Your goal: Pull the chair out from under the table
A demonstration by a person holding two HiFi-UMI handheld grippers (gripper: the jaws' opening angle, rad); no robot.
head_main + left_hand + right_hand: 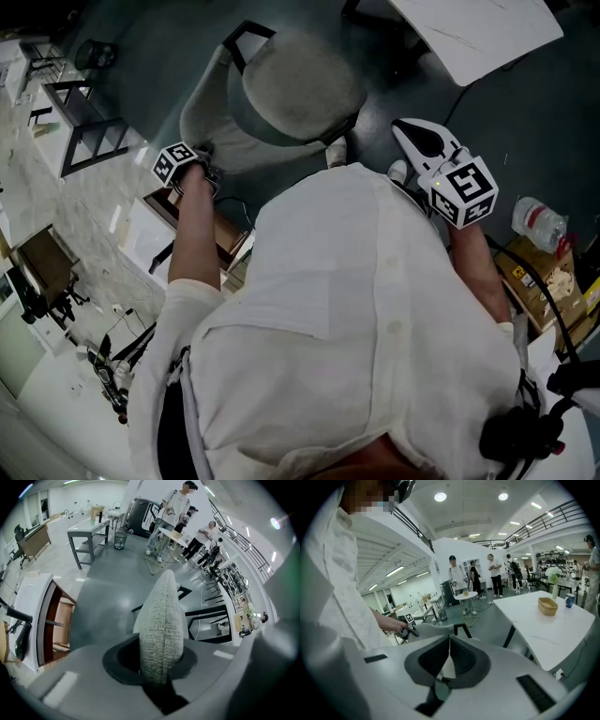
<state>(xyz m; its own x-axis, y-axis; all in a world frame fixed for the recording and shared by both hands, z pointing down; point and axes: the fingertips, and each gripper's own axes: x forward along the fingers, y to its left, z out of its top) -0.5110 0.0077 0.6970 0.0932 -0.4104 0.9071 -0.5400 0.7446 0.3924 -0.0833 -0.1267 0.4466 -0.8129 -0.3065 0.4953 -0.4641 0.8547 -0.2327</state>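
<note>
The grey fabric chair [300, 84] stands at the top of the head view, with its seat clear of the white table [478, 33] at the upper right. My left gripper [208, 155] is shut on the edge of the chair's backrest [211, 112]. In the left gripper view the woven backrest [161, 616] stands upright between the jaws of the left gripper [159, 667]. My right gripper [405, 129] hangs to the right of the chair, touching nothing. In its own view the right gripper [449, 644] is shut and empty, with the table [543, 625] to its right.
The person's white shirt [356, 319] fills the middle of the head view. A plastic bottle [539, 223] and a cardboard box [544, 281] lie on the floor at right. A wooden cabinet [225, 234] sits by the left arm. A basket [547, 605] rests on the table. People [176, 508] stand farther off.
</note>
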